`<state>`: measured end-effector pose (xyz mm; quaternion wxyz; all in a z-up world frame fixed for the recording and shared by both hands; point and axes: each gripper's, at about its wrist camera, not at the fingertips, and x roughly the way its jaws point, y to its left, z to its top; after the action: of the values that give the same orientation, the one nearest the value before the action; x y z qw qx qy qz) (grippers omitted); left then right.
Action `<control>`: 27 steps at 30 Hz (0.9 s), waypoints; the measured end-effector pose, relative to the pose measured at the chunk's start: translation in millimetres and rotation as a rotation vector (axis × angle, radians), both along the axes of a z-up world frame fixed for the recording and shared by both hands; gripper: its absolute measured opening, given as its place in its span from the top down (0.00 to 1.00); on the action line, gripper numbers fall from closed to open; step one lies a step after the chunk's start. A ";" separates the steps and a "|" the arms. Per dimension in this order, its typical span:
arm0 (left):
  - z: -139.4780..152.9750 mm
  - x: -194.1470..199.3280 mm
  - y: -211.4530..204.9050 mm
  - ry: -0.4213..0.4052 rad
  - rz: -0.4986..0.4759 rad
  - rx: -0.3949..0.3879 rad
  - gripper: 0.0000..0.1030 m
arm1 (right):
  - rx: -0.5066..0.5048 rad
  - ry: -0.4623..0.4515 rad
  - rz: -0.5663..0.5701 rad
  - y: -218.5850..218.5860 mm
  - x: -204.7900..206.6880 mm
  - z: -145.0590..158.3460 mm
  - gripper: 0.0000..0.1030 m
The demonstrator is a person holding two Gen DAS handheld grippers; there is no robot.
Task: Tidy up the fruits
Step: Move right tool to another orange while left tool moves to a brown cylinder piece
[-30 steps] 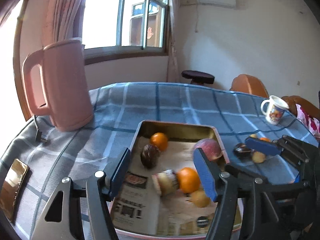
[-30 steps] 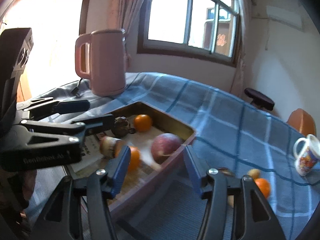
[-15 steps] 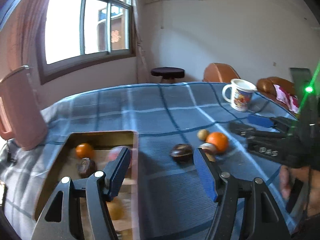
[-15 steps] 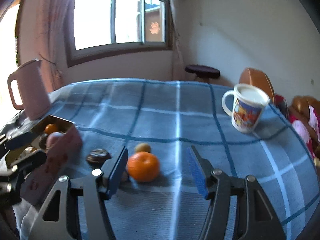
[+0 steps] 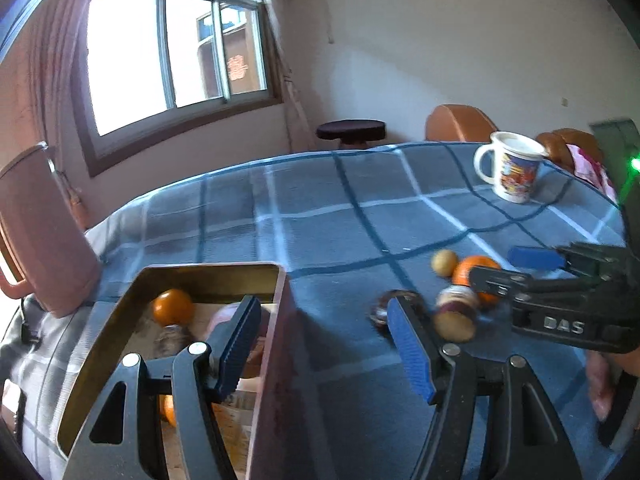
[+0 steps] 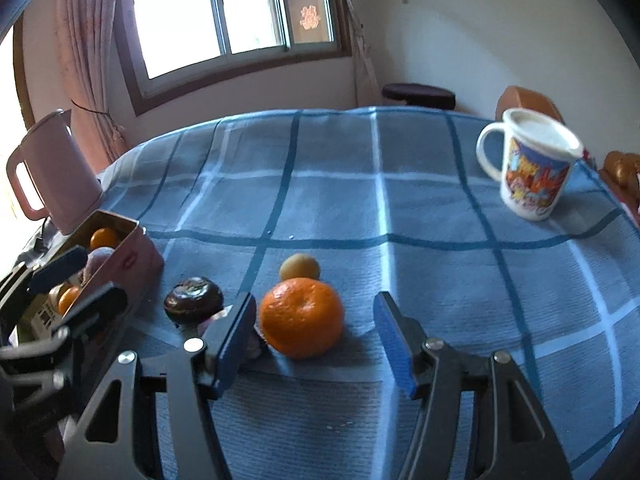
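Only a little writing reads clearly: the letters "DAS" on the right gripper (image 5: 516,268) where the left wrist view catches its black arm; the print on the paper lining the tin (image 5: 276,280) is too blurred to read, and the mug (image 6: 532,168) bears a bright cartoon picture (any words on it are too small to make out). Both grippers stand apart with nothing held. The right gripper's fingers (image 6: 394,344) have just been opening, and hang half-wide before the orange (image 6: 302,316), which lies on the table (image 6: 440,208) just ahead of them, not between the pads. A small yellow fruit (image 6: 300,266) touches the orange from behind; a dark round fruit (image 6: 194,300) sits to its left, and a purplish piece is half hidden behind the left finger. The left gripper (image 5: 324,344) is wide open over the tin's right wall, with more oranges and dark fruit inside the tin. A pink kettle (image 6: 60,172) stands behind the tin.
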<state>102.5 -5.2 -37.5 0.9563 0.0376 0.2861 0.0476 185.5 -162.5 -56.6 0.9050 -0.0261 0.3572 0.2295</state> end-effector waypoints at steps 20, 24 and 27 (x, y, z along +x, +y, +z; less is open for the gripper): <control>-2.8 3.2 -16.6 0.039 -0.066 -0.024 0.35 | 0.021 0.036 0.034 -3.4 2.7 -0.9 0.52; -2.9 4.2 -19.0 0.038 -0.071 -0.025 0.35 | -0.022 0.074 0.074 8.4 6.1 -8.4 0.51; -3.0 3.9 -21.2 0.041 -0.091 -0.035 0.35 | -0.005 0.061 0.044 3.2 4.9 -6.9 0.53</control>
<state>106.4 -26.4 -40.5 0.9519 0.0348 0.3046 -0.0017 190.5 -159.4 -63.5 0.8883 -0.0292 0.3845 0.2493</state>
